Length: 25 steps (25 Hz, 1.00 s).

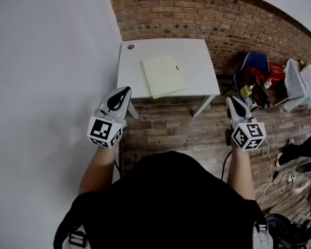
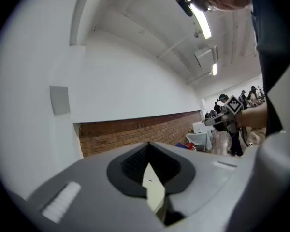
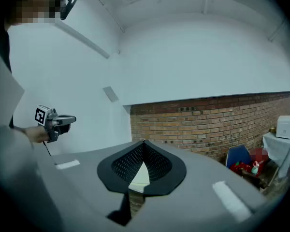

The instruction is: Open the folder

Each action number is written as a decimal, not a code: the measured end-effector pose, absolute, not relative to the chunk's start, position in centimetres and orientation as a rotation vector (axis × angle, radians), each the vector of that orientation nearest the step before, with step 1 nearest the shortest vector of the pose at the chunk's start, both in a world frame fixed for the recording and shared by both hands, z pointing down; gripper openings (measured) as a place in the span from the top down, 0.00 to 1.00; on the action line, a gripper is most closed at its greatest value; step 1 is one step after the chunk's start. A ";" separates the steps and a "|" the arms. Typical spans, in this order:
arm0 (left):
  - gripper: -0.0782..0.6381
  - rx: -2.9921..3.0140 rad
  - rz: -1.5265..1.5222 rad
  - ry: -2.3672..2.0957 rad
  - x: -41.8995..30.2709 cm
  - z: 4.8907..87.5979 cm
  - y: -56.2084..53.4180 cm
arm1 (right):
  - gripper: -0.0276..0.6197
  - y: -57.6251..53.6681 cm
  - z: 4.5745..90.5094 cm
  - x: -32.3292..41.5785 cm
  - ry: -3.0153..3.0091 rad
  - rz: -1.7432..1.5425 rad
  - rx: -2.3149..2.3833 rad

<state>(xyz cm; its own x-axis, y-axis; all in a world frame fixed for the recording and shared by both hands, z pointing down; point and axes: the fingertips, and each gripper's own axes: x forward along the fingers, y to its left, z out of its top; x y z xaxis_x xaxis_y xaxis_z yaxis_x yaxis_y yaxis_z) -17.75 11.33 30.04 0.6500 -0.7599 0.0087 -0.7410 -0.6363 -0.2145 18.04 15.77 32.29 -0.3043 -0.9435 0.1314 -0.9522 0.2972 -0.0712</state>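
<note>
A pale yellow folder (image 1: 163, 75) lies closed and flat on the white table (image 1: 197, 56), near its front edge. Both grippers are held in the air in front of the table, well short of the folder. My left gripper (image 1: 125, 89) is to the table's front left, its jaws meeting at the tips with nothing held. My right gripper (image 1: 231, 99) is off the table's front right corner, jaws also together and empty. In the left gripper view my left gripper (image 2: 148, 144) points level at the brick wall. The right gripper view shows my right gripper (image 3: 144, 142) with its tips closed.
A brick wall (image 1: 197, 9) runs behind the table and a white wall (image 1: 41, 61) stands to the left. To the right are a blue chair (image 1: 251, 64), a red basket (image 1: 274, 69) and white boxes (image 1: 300, 84). Cables (image 1: 272, 175) lie on the wooden floor.
</note>
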 end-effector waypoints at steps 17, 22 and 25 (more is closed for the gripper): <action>0.89 -2.640 -0.199 1.313 -10.0 31.6 8.8 | 0.95 12.8 32.3 23.9 -2.701 0.177 1.677; 0.89 -2.634 -0.220 1.351 -8.2 32.7 9.0 | 0.95 11.7 33.9 24.4 -2.731 0.187 1.594; 0.89 -2.622 -0.225 1.375 -7.4 33.0 9.4 | 0.95 11.7 33.8 25.0 -2.744 0.202 1.581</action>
